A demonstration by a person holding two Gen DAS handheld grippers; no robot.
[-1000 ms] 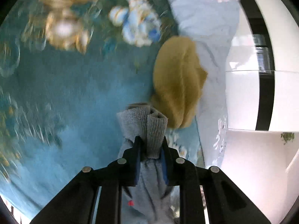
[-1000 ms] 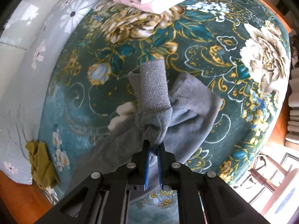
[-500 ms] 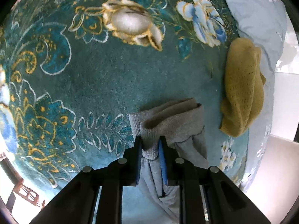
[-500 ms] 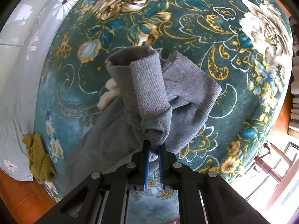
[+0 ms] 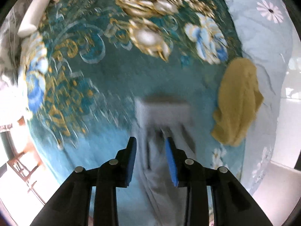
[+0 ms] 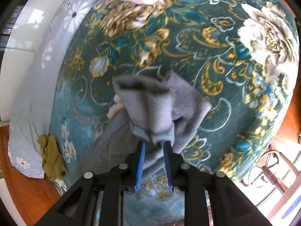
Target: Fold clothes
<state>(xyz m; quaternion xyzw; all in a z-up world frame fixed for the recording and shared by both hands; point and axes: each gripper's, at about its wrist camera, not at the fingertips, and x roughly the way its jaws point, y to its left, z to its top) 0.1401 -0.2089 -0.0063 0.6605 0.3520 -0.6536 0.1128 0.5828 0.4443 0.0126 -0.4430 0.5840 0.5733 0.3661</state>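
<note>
Both grippers have just been opening. The left gripper point(image 5: 151, 150) stands apart over the grey garment point(image 6: 150, 111), which lies on the near part of the floral blanket point(image 6: 216, 43). The right gripper point(image 6: 153, 150) is apart too, cloth between its pads but unpressed. Best lift both straight off so the 2 cuffs stay stacked.

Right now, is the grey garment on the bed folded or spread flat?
Partly folded: the grey garment lies bunched and doubled over itself on the floral blanket, not flat.
</note>
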